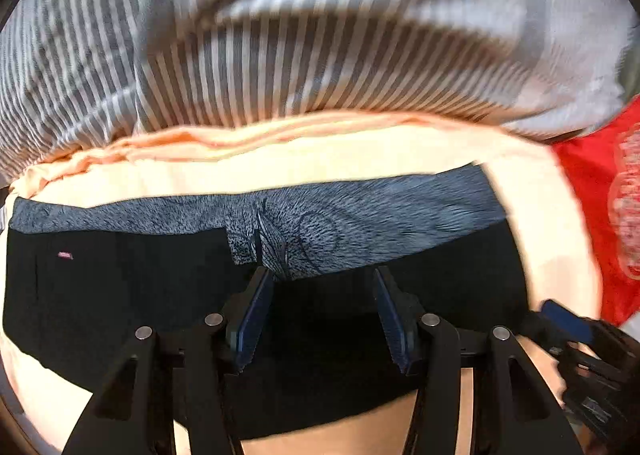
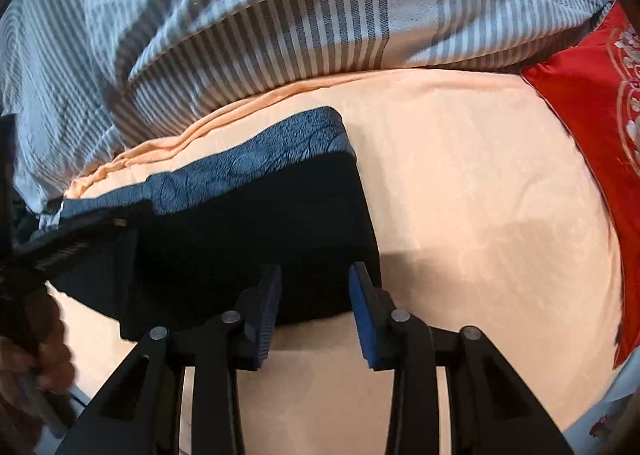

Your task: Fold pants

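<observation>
Black pants (image 1: 120, 295) lie folded flat on a peach sheet (image 1: 280, 167), with a blue-grey patterned band (image 1: 360, 215) along their far edge. My left gripper (image 1: 322, 283) hovers over the middle of the black cloth, open, with nothing pinched between its pads. In the right wrist view the pants (image 2: 260, 223) fill the left centre. My right gripper (image 2: 316, 279) stands open over their near right corner, its pads apart and the cloth lying flat below. One blue fingertip (image 1: 564, 315) of the right gripper shows at the left wrist view's right edge.
A grey-and-white striped duvet (image 2: 280, 15) is bunched along the far side of the sheet. A red embroidered cushion (image 2: 592, 103) lies at the right. Bare peach sheet (image 2: 480, 195) stretches right of the pants. A hand (image 2: 44, 355) holds the left gripper's frame at the left edge.
</observation>
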Demonstrator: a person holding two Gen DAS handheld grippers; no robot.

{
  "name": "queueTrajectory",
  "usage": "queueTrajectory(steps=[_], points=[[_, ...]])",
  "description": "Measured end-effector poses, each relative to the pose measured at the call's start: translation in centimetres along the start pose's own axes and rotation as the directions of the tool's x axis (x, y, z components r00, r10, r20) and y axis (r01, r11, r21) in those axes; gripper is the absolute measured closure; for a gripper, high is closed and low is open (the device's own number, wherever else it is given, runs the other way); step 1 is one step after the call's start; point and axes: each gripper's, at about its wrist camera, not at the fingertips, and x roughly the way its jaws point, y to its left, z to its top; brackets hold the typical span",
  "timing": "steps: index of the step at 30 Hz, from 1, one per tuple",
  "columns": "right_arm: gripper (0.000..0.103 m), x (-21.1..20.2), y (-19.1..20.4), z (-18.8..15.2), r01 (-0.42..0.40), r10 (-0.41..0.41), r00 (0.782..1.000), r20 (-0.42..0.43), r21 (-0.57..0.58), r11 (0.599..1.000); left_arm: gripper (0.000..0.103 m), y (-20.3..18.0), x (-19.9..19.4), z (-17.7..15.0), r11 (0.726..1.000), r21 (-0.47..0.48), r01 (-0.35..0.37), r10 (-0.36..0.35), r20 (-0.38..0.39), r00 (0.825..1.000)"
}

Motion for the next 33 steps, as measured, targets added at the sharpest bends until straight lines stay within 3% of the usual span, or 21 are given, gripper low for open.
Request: queueTrajectory(steps=[3,4,5,6,11,16,20,28,33], points=[[0.065,1.8,0.0,0.2,-0.008,0.009,0.999,-0.032,0.003,1.0,0.047,1.6,2.8,-0.9,0.998,-0.037,-0.056,0.053,-0.063,0.997],[0.065,2.3,0.0,0.1,-0.003,0.003,0.999,-0.037,-0.005,1.0,0.041,2.4,3.4,-1.2,0.997,-0.063,-0.036,0.031,-0.08,0.996],[0.065,2.7,0.1,0.0,0.005,-0.005,0.999,-0.041,-0.014,1.0,0.025,3.4,3.5,-1.5,0.994,-0.106,-0.026,0.019,-0.072,0.997],[0.065,2.9,0.2,-0.2,0.011,-0.012,0.999,-0.036,-0.029,1.0,0.018,4.2,3.6,-1.7,0.989,-0.137,-0.047,0.036,-0.076,0.996],[0.065,2.6,0.9,-0.5,0.027,-0.031,0.999,-0.034,-0.108,0.994,0.018,5.1,3.2,-2.3,0.984,-0.173,-0.054,0.038,-0.093,0.995],[0.064,1.6,0.3,-0.5,-0.007,0.0,0.997,-0.074,-0.1,0.995,0.018,4.6,1.0,-4.1,0.978,-0.199,-0.062,0.046,-0.084,0.995],[0.051,0.9,0.6,-1.3,-0.023,0.009,0.993,-0.119,-0.122,0.992,0.018,5.3,-1.1,-6.1,0.963,-0.269,-0.029,0.012,-0.064,0.998],[0.046,0.4,3.2,-2.6,-0.012,-0.026,0.989,-0.146,-0.253,0.967,0.018,9.6,-3.4,-10.7,0.921,-0.387,-0.048,0.021,-0.074,0.997],[0.044,0.5,6.1,-2.7,0.01,-0.049,0.992,-0.117,-0.311,0.95,0.018,12.9,-3.5,-12.4,0.898,-0.437,-0.045,0.014,-0.074,0.997]])
